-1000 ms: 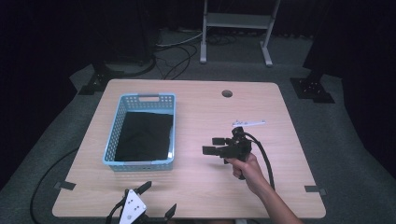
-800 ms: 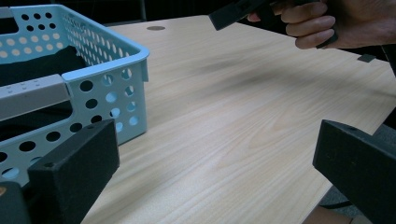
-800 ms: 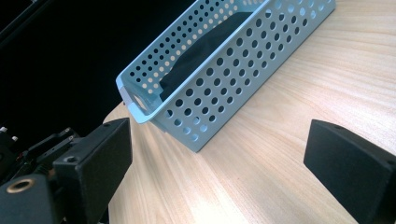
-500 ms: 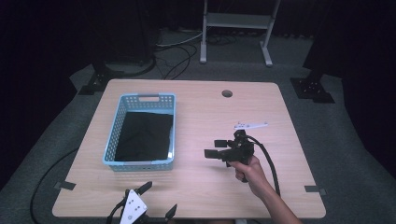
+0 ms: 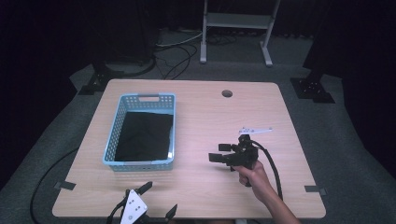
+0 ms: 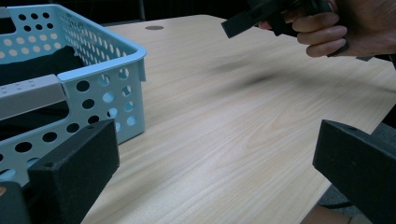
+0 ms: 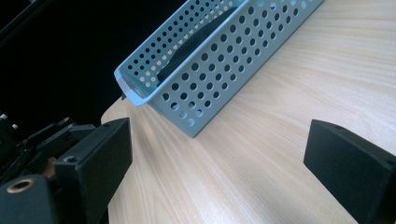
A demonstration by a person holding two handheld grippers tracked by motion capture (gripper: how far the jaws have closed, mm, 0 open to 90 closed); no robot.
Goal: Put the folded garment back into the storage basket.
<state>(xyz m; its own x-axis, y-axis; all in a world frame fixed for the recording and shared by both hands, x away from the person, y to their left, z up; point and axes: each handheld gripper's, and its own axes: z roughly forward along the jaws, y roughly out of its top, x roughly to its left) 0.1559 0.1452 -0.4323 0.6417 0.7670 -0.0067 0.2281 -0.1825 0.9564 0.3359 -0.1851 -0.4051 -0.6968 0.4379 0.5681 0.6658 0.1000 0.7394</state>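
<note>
A light blue perforated basket (image 5: 140,164) stands on the left half of the wooden table (image 5: 205,112), with a black cloth (image 5: 144,136) lying flat inside it. My right gripper (image 5: 218,152) hovers right of the basket in a person's hand (image 5: 252,175). Its jaws point left toward the basket and stand open, with nothing between them. My left gripper (image 5: 159,199) rests at the table's front edge below the basket, open and empty. In the left gripper view (image 6: 215,163) the basket (image 6: 93,70) is at the left. The right gripper view (image 7: 215,163) looks at the basket's side wall (image 7: 219,65).
A small white strip (image 5: 255,130) lies on the table just beyond the right gripper. A round cable hole (image 5: 227,93) sits near the far edge. Black cables trail from both grippers. Dark stands and cables surround the table on the floor.
The right gripper has drifted a little toward the table's front edge, still open. The left gripper and the basket have not moved.
</note>
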